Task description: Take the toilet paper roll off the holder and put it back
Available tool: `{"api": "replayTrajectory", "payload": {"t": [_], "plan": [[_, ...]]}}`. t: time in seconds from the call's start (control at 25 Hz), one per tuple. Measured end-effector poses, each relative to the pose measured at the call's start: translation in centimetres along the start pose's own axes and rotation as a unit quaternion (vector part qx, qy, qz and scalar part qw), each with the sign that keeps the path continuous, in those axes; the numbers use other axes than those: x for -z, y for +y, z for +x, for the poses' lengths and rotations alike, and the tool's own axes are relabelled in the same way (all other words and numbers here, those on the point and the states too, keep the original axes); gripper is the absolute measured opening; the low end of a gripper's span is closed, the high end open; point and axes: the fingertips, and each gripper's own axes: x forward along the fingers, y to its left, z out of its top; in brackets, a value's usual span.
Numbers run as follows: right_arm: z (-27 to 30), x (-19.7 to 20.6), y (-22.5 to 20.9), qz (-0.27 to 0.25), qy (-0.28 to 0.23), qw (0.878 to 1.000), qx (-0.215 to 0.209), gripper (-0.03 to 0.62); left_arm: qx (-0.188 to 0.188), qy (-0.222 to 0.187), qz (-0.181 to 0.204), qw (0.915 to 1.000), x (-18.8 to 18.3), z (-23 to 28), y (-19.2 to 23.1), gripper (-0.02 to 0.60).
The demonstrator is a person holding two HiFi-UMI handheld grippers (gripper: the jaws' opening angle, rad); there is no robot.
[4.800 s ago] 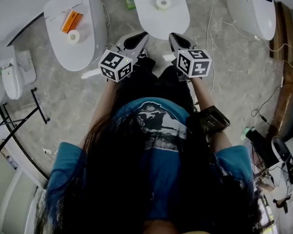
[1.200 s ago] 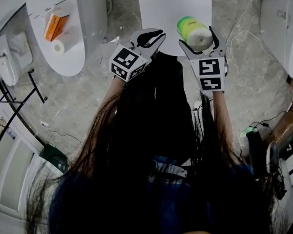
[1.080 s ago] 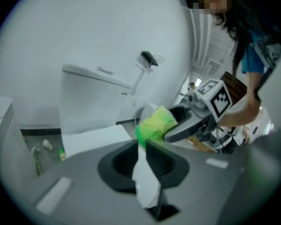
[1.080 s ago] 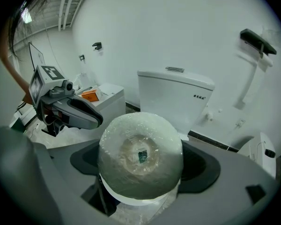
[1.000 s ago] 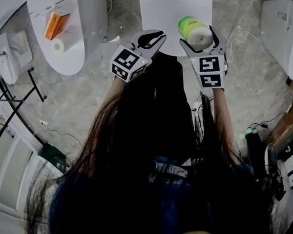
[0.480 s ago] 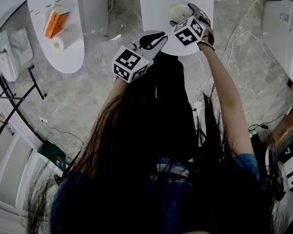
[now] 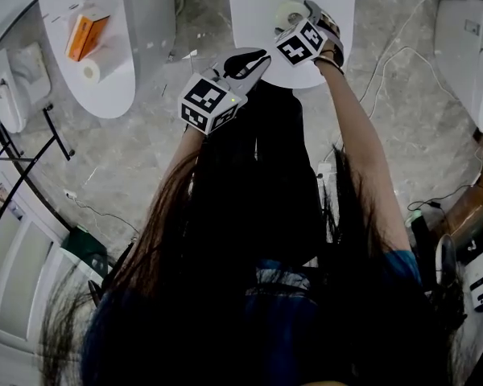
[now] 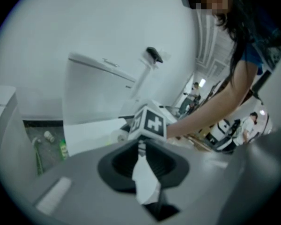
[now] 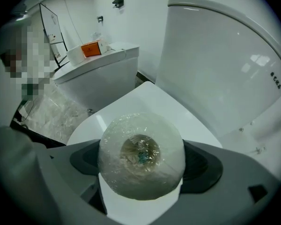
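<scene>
Right gripper point(image 9: 141, 165) fingers clamped on toilet paper roll point(image 9: 141, 146), wrap clear only in its view; left gripper point(image 8: 145, 175) fingers together

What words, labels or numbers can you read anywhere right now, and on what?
No text is readable.
Orange box: print too small to read.
Toilet back: small dark marks near its right edge, too small to read.
Marker cubes: square patterns only, no words.
Toilet paper roll: no print shows.
</scene>
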Motion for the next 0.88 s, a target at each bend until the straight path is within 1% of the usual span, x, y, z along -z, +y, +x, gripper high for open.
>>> {"api": "replayTrajectory", "payload": {"t": [0.08, 0.2, 0.28, 0.36, 0.52, 0.72, 0.88], "plan": [[0.2, 0.0, 0.2, -0.002, 0.002, 1.000, -0.001, 0.465, -0.004, 0.002, -0.003, 1.0000, 0.2, 0.0, 0.4, 0.044], [0.1, 0.2, 0.1, -0.006, 0.019, 1.000, 0.007, 0.466, -0.008, -0.002, -0.007, 0.9999, -0.1, 0.2, 0.6, 0.044], [0.0, 0.4, 0.1, 0.002, 0.029, 1.000, 0.011, 0.466, -0.006, -0.004, -0.006, 0.9999, -0.5, 0.3, 0.5, 0.044], [-0.4, 0.3, 0.2, 0.021, 0.027, 0.999, 0.009, 0.466, -0.005, -0.004, -0.003, 1.0000, -0.7, 0.3, 0.6, 0.044], [-1.9, -0.6, 0.2, 0.057, -0.003, 0.998, 0.005, 0.466, -0.008, -0.002, -0.002, 1.0000, -0.6, -0.2, 1.1, 0.044], [-5.7, -2.2, 0.0, 0.061, -0.053, 0.997, 0.003, 0.466, -0.003, -0.001, 0.004, 1.0000, -0.9, -0.8, 0.9, 0.044], [-9.9, -3.5, 0.9, 0.084, -0.093, 0.992, -0.018, 0.465, 0.005, -0.002, 0.014, 0.9999, -1.5, -2.0, 0.2, 0.044]]}}
